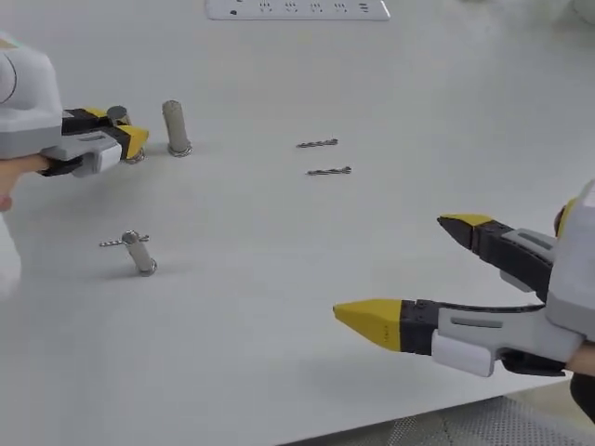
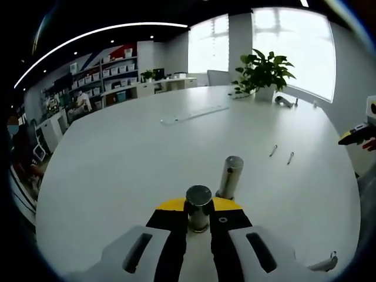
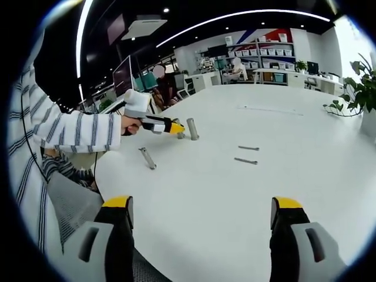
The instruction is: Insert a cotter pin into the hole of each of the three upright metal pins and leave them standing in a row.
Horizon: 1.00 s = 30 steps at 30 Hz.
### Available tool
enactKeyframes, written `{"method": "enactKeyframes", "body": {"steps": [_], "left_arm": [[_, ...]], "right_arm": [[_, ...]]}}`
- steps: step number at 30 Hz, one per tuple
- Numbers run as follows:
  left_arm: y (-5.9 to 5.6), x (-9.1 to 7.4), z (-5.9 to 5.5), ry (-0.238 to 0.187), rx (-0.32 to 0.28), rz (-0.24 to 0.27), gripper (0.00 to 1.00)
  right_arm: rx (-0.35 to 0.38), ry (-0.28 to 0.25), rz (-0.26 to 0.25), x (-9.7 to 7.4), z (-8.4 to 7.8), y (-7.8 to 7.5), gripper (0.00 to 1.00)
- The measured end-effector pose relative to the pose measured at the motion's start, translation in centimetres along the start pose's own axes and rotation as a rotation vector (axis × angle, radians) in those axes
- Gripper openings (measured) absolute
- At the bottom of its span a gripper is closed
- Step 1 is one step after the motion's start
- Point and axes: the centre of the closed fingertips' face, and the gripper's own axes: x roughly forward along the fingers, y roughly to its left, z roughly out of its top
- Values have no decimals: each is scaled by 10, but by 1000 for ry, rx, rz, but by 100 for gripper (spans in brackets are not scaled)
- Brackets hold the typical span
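The white table (image 1: 390, 84) takes up the head view, with a power strip (image 1: 296, 8) at its twelve o'clock edge. At four o'clock the right gripper (image 1: 390, 267) hangs above the surface with its jaws spread wide and nothing between them. At nine o'clock the left gripper (image 1: 119, 130) is pinched on a held pin (image 1: 118, 114), which stands upright with its foot on the table. The left gripper view shows the jaws squeezing that pin's shaft just under its flat top.

A second pin (image 1: 175, 128) stands free just beside the held one, on its three o'clock side. A third pin (image 1: 139, 254) lies on its side at seven o'clock from the pair, with a cotter pin through it. Two loose cotter pins (image 1: 317, 143) lie side by side near the centre of the table, well apart from the pins and at eleven o'clock from the right gripper.

The metal pins look solid, stiff and smooth, so they are likely to roll or slip. A grip on the shaft that leaves the cross-hole clear would suit them. The cotter pins look light and springy and lie flat, so each is best pinched at one end, leaving the other end free to thread.
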Motion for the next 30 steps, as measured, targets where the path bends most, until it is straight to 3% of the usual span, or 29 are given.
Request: {"method": "enactKeyframes", "body": {"steps": [11, 14, 16, 18, 23, 30], "left_arm": [[8, -5, -2, 14, -38, 52, 10], [6, -14, 5, -1, -40, 54, 9], [5, -19, 9, -2, -12, 55, 9], [-3, -33, 17, -16, -3, 51, 9], [-8, -48, 29, -34, 10, 54, 9], [-23, -65, 43, -68, -8, 33, 9]], "right_arm": [[-5, -11, -12, -1, 4, -2, 96], [-3, -20, -16, -2, 5, -6, 96], [-2, -26, -17, -3, 6, -7, 96], [-2, -30, -18, -3, 6, -7, 96], [-7, -40, -14, -5, 8, -6, 96], [-18, -58, 2, -8, 11, -1, 96]]}}
